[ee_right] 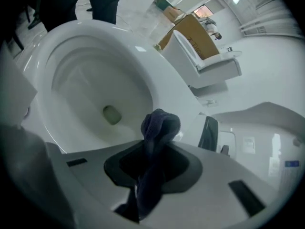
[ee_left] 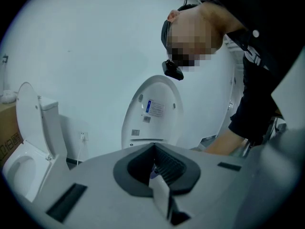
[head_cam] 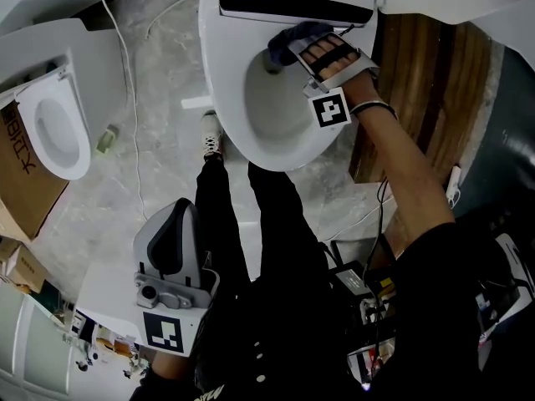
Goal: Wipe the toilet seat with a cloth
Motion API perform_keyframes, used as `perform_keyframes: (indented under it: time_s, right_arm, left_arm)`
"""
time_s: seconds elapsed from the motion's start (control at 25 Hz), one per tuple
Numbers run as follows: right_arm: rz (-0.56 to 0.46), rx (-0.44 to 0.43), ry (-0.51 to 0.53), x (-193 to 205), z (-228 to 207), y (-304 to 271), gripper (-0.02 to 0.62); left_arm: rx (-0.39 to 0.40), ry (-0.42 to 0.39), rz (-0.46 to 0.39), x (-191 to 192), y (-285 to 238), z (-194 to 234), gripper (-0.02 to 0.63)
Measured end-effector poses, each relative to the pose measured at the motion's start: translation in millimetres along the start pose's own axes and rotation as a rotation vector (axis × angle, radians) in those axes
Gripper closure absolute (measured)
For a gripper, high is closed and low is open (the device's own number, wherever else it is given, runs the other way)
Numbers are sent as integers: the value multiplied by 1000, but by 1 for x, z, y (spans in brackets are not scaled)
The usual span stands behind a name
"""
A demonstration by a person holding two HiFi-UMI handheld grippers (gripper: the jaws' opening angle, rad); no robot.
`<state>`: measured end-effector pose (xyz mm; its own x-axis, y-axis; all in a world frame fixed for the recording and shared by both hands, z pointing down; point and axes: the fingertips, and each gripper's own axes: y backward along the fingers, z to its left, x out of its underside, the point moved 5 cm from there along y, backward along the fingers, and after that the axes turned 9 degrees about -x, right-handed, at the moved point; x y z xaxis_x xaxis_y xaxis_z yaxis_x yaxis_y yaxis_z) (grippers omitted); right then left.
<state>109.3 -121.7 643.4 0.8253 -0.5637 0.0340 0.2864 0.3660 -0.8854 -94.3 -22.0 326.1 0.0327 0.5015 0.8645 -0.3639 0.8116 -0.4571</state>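
The right claw [ee_right: 155, 144] is clenched on a dark blue cloth [ee_right: 160, 122], which bunches out past its tips. In the head view this claw [head_cam: 284, 53] presses the cloth [head_cam: 298, 33] against the back of the toilet [head_cam: 221, 98] rim, just below the black strip [head_cam: 292, 8] at the hinge. The open bowl [ee_right: 95, 94] lies beside it. The left claw [ee_left: 155, 168] is closed with nothing in it, held low beside the person's legs [head_cam: 251, 249], well apart from the toilet. A second toilet [head_cam: 50, 132] and a cardboard box [head_cam: 21, 174] stand on the floor [head_cam: 155, 107] at the left.
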Motion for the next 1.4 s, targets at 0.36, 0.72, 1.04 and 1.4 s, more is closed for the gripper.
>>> perform_keyframes:
  time_s: [0.36,0.72,1.04,1.4]
  right_arm:
    - [-46,-40,-61,-3,7,-15,511]
    - [-21,-45,-96,23,16,0,511]
    - [88,-68,-110,61,36,8,511]
    - [131,-130,-223,82,62,20,511]
  left_arm:
    - [1,2,19,7,-1,-5,596]
    - [16,-17,18,3,0,-12,595]
    - [49,-20,18,3,-2,-21,595]
    - [61,-39,17,-2,1,-22,595]
